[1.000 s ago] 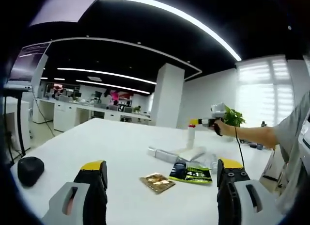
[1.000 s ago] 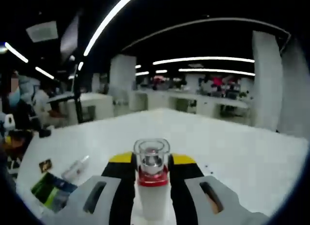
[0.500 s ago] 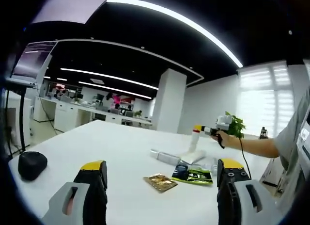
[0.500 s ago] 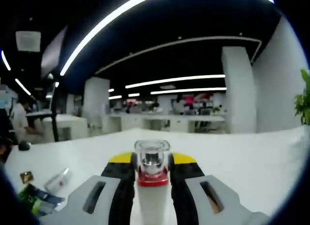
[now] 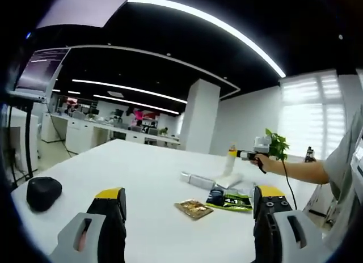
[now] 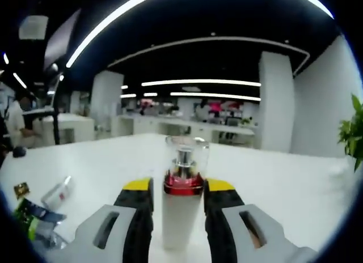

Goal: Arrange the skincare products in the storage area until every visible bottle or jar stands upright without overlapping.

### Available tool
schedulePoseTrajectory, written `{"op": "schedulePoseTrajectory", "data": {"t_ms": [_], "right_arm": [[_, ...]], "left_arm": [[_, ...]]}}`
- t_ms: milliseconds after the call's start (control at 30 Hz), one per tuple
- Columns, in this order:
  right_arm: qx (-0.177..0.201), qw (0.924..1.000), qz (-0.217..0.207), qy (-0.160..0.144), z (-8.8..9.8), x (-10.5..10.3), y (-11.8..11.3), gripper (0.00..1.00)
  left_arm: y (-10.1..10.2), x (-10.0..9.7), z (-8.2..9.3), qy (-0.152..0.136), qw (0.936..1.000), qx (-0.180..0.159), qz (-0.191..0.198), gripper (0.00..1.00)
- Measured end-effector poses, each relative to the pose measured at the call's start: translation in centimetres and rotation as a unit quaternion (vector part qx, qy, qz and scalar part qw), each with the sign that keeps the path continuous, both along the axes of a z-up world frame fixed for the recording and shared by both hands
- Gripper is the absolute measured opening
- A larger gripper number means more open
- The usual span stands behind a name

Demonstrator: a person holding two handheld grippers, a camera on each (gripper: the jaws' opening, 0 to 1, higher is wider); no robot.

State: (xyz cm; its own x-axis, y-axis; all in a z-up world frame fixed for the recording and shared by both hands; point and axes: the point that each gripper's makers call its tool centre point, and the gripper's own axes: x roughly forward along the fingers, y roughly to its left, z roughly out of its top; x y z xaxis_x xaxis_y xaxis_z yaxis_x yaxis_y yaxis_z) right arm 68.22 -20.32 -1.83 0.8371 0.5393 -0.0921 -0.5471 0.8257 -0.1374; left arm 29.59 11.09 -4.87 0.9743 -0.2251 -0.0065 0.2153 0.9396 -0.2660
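Since the earlier frame, your right gripper (image 6: 177, 199) has loosened: jaws now flank the upright pump bottle (image 6: 180, 203). Left gripper (image 5: 187, 199) spread, empty. At 1 o'clock, sachets (image 5: 229, 200) and a tube (image 5: 197, 179) lie flat on the table (image 5: 136, 178); arranging barely begun.

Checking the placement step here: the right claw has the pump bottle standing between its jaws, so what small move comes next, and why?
Probably back the right claw straight off. The pump bottle looks upright on the white table, and the jaws seem slightly parted beside it, so pulling away without a sideways nudge should leave it standing.
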Motion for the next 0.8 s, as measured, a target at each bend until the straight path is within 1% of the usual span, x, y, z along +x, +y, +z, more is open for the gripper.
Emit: {"op": "schedulePoseTrajectory", "data": {"t_ms": [67, 133, 167, 233, 300, 333, 467, 500, 533, 567, 600, 633, 700, 733, 767, 800], "right_arm": [[0.002, 1.0, 0.001, 0.008, -0.5, 0.0, 0.0, 0.32], [-0.001, 0.9999, -0.007, 0.012, -0.9, 0.4, -0.3, 0.28], [-0.001, 0.9999, -0.01, 0.012, -0.9, 0.5, -0.5, 0.28], [0.018, 0.9996, -0.019, 0.005, -0.9, 0.6, -0.4, 0.28], [0.017, 0.9992, -0.036, -0.009, -0.8, 0.6, -0.3, 0.28], [0.019, 0.9987, -0.046, -0.011, -0.8, 0.6, -0.3, 0.28], [0.024, 0.9936, -0.108, -0.02, -0.7, 0.7, -0.8, 0.27], [0.026, 0.992, -0.121, -0.023, -0.7, 0.7, -0.9, 0.27], [0.026, 0.9914, -0.126, -0.026, -0.6, 0.7, -0.9, 0.27], [0.025, 0.9887, -0.142, -0.039, -0.6, 0.7, -0.9, 0.27], [0.025, 0.9843, -0.169, -0.043, -0.6, 0.7, -1.2, 0.27], [0.025, 0.9781, -0.202, -0.044, -0.6, 0.6, -1.6, 0.27], [0.027, 0.9727, -0.227, -0.042, -0.6, 0.6, -1.7, 0.27], [0.036, 0.9705, -0.234, -0.045, -0.6, 0.8, -1.8, 0.27], [0.03, 0.9698, -0.236, -0.052, -0.5, 1.0, -1.7, 0.27], [0.032, 0.9681, -0.243, -0.053, -0.5, 1.0, -1.8, 0.27]], "left_arm": [[-0.5, 0.3, 0.2, 0.0, 1.0, 0.001, -0.003, 0.96], [-0.9, 0.5, 0.3, 0.001, 1.0, 0.001, -0.006, 0.96], [-1.1, 0.6, 0.4, 0.0, 1.0, 0.001, -0.007, 0.96], [-2.0, 0.7, 0.8, -0.002, 0.9999, 0.001, -0.015, 0.96], [-2.9, 0.7, 1.2, -0.006, 0.9997, 0.005, -0.022, 0.96], [-3.4, 0.7, 1.4, -0.006, 0.9996, 0.006, -0.026, 0.96], [-4.6, 0.5, 1.7, -0.006, 0.9994, 0.007, -0.034, 0.96], [-4.8, 0.5, 1.7, -0.006, 0.9994, 0.007, -0.034, 0.96], [-4.9, 0.6, 1.8, -0.005, 0.9994, 0.007, -0.035, 0.96], [-5.1, 0.7, 1.8, -0.004, 0.9994, 0.007, -0.034, 0.96], [-5.2, 0.8, 1.8, -0.004, 0.9994, 0.008, -0.034, 0.95], [-5.5, 0.9, 1.8, -0.003, 0.9994, 0.009, -0.035, 0.95], [-6.0, 1.1, 1.9, -0.001, 0.9991, 0.012, -0.041, 0.95], [-6.0, 1.2, 1.9, -0.001, 0.999, 0.012, -0.042, 0.95], [-6.2, 1.2, 2.0, -0.001, 0.999, 0.012, -0.044, 0.95], [-6.4, 1.2, 2.0, -0.001, 0.9988, 0.012, -0.047, 0.95]]}}
